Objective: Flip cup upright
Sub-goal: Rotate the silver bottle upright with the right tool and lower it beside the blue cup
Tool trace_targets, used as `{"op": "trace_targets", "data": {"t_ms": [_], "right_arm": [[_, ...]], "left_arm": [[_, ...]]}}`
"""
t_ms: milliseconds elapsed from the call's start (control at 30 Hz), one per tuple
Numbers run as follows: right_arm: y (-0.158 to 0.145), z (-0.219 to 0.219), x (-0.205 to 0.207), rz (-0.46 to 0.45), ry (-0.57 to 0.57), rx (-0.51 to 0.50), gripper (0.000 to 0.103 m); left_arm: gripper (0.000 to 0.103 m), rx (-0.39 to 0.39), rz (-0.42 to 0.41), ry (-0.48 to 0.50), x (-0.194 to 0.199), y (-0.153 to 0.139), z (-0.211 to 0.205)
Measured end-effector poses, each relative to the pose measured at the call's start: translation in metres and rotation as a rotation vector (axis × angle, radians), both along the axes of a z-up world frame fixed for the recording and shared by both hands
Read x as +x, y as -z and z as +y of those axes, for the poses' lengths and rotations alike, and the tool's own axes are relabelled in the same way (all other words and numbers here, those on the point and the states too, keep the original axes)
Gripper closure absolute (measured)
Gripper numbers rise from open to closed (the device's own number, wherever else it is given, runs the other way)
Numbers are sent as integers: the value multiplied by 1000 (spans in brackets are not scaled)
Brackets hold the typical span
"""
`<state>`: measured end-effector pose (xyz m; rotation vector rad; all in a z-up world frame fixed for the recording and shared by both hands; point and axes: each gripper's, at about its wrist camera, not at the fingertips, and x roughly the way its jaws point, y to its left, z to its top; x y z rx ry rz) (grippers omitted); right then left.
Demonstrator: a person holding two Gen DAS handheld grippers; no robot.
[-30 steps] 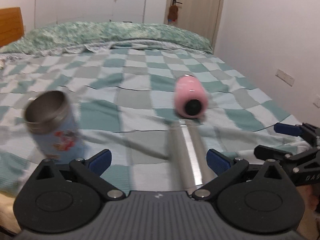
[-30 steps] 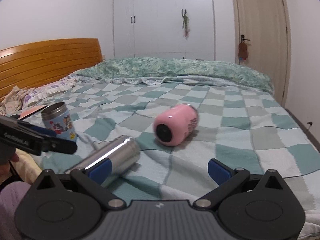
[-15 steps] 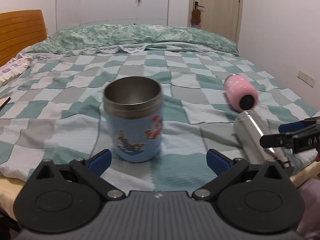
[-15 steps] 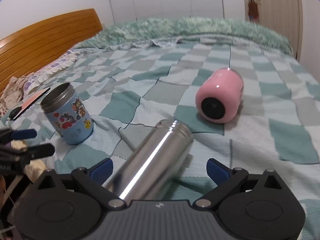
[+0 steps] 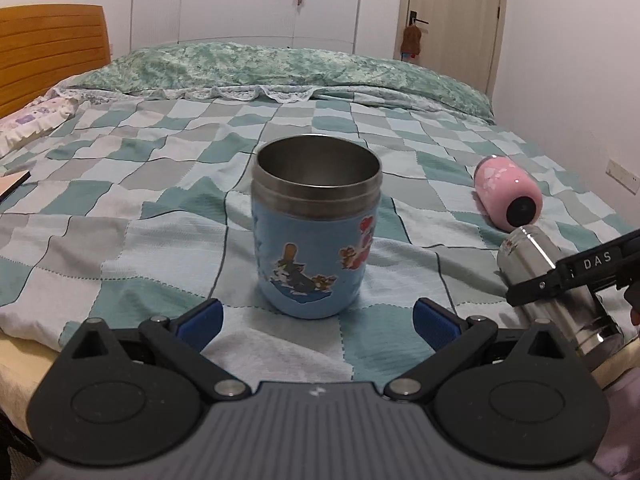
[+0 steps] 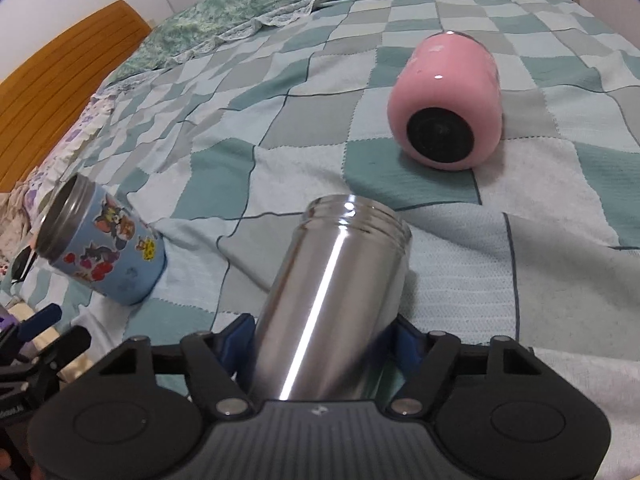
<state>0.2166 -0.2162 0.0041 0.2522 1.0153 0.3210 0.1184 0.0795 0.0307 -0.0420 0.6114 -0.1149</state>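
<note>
Checked bedding [image 5: 160,240] covers the bed where a blue cartoon cup [image 5: 316,236] is stood upright, mouth up, just ahead of the left tongs [image 5: 316,318], which are spread wide. A steel cup [image 6: 332,300] lying on its side is clamped by the right tongs [image 6: 320,340]. A pink cup [image 6: 448,104] is laid beyond.

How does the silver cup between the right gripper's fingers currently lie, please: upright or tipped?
Tipped: the silver cup lies on its side on the quilt, threaded mouth pointing away.
</note>
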Motion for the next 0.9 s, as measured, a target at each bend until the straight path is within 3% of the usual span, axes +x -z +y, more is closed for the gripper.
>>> {"op": "trace_targets", "data": {"t_ms": [167, 500, 700, 900], "right_arm": [[-5, -7, -9, -48, 1, 55, 36], [-36, -4, -52, -348, -39, 63, 38], [-59, 14, -64, -527, -83, 34, 40], [-70, 59, -51, -675, -133, -44, 41]], "left_arm": [[0, -27, -21, -11, -7, -3, 5], [0, -41, -46, -36, -21, -7, 13], [0, -52, -66, -61, -24, -11, 19], [0, -43, -94, -84, -24, -19, 24]]}}
